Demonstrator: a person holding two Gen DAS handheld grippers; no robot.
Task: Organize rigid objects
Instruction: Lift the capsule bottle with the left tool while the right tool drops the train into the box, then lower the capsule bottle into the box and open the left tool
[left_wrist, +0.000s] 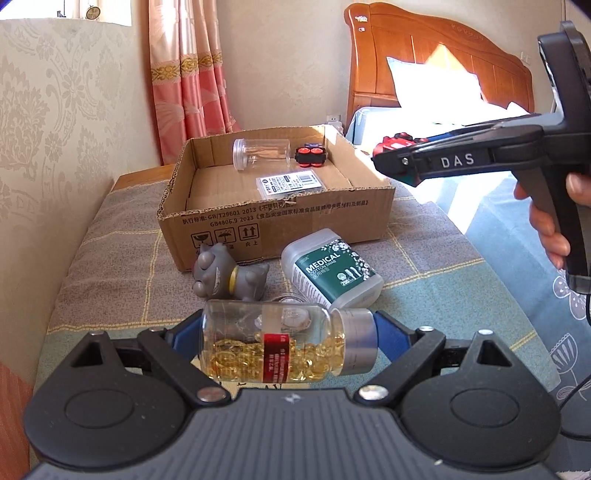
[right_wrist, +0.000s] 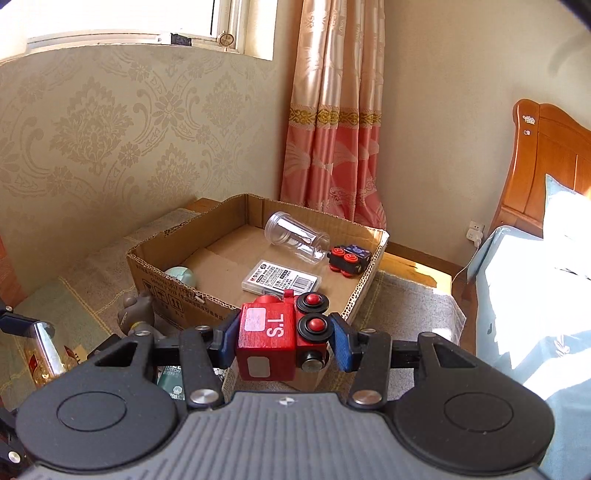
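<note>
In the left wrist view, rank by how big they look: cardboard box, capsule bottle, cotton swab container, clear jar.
1. cardboard box
2. capsule bottle, though nearness inflates it
3. cotton swab container
4. clear jar, farthest away

A pink and gold curtain (right_wrist: 332, 140) hangs in the corner against cream damask wallpaper (right_wrist: 110, 129), below a window (right_wrist: 122, 18) at upper left. A wooden headboard (left_wrist: 436, 59) stands at the right, with a pale blue pillow (left_wrist: 436, 79) leaning on it in sunlight. A white wall socket (right_wrist: 474, 229) sits low beside the bed, a cord running down from it. The counter is covered by a checked grey and green cloth (left_wrist: 118, 240). Light blue patterned bedding (left_wrist: 546, 258) lies to the right.
</note>
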